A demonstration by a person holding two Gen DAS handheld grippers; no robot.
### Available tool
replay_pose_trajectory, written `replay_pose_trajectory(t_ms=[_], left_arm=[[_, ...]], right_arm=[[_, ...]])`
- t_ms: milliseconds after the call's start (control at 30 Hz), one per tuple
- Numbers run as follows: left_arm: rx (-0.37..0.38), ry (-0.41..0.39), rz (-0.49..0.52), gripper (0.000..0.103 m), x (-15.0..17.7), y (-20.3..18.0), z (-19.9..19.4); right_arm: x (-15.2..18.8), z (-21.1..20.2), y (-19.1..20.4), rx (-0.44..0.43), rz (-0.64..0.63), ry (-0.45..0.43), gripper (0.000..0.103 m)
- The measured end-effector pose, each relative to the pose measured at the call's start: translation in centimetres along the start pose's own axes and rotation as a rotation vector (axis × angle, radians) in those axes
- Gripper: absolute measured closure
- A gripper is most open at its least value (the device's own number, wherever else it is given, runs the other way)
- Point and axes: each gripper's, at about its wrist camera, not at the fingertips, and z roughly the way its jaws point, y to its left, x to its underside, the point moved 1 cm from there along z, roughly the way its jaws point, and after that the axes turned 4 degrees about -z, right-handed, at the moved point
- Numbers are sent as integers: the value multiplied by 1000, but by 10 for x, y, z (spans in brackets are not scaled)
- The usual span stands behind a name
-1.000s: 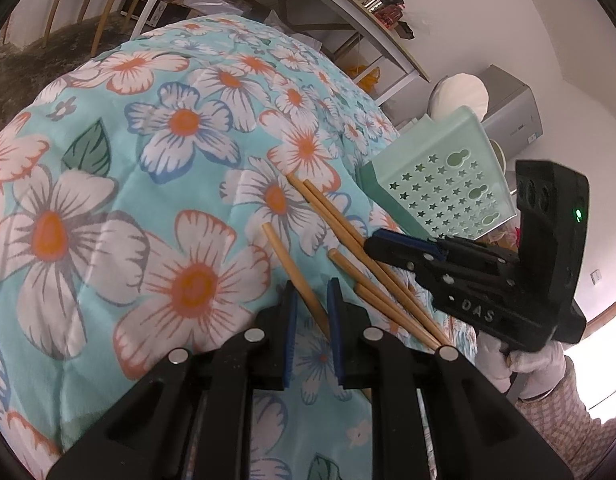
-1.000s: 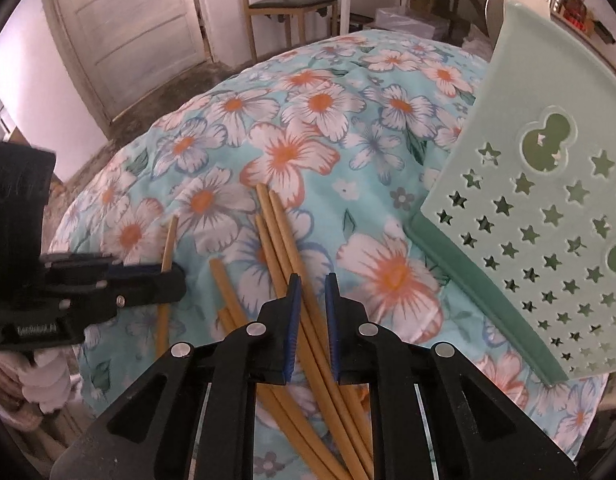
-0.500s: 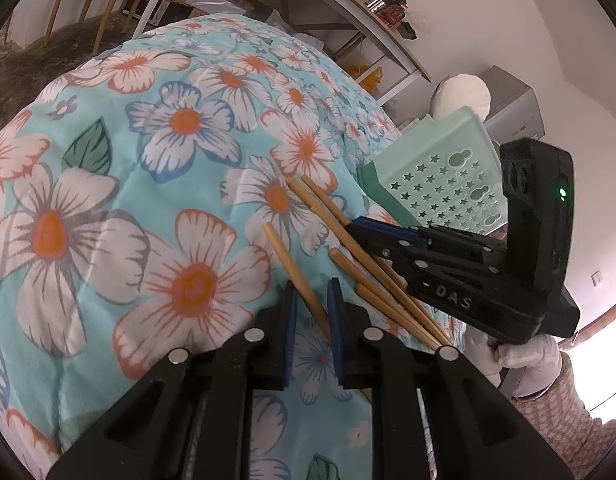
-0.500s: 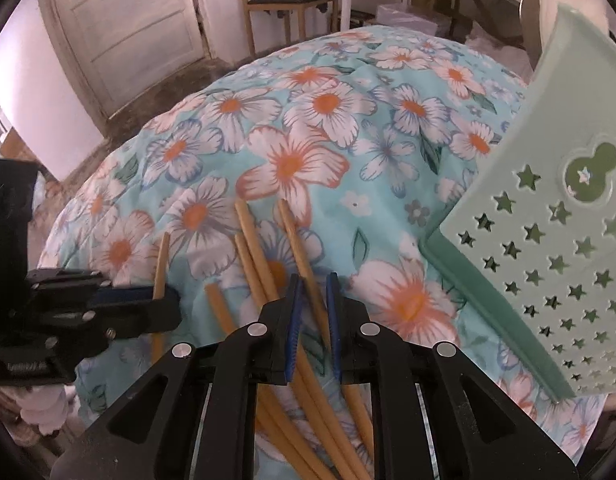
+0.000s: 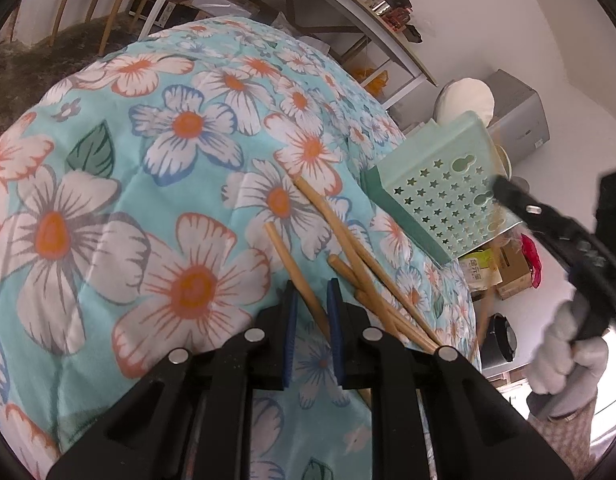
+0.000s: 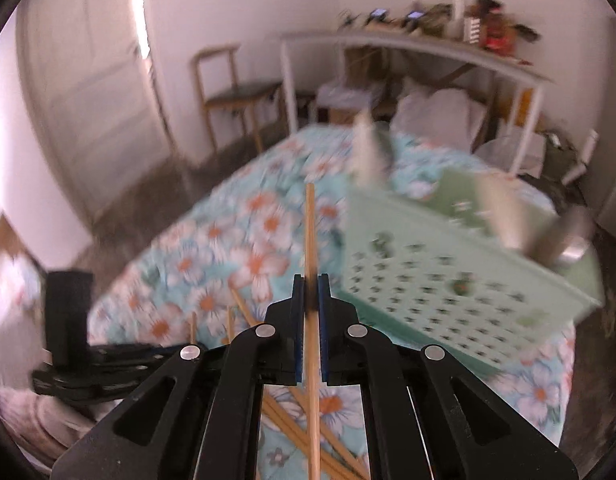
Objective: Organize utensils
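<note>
Several wooden chopsticks lie crossed on the floral tablecloth. My left gripper rests low over the cloth, its jaws a narrow gap apart. One chopstick runs between the pads without being pressed. My right gripper is lifted above the pile, its jaws closing tight on a single chopstick that points away from me. A mint-green star-punched basket stands to its right with blurred utensils sticking out. The left wrist view shows the right gripper blurred beside the basket.
The table edge drops off past the basket, with cardboard boxes and a grey cabinet below. A wooden chair and a white shelf table with clutter stand beyond the far side. A gloved hand holds the right gripper.
The right gripper closed on one chopstick and rose off the pile with it, swinging away to the right in the left wrist view. The left gripper stayed still.
</note>
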Motion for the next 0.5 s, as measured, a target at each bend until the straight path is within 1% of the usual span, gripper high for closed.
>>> replay_pose_trajectory(t_ms=[67,200,367,500], left_arm=[[-6,-9,8,90,-3,-3,-2],[-14,-37,19,90,-10,-9,-8],[-26,-80,42,92,-16,-19,-21],[-21,-125,66,94,-20,-33,-34]], right_arm=[[2,-18,-5,7,40,-40,98],[8,-51,-12,53,88,-120,98],[18,-76,-25,57,170,-188,98],[26,-92,-30,61,203,-229,98]])
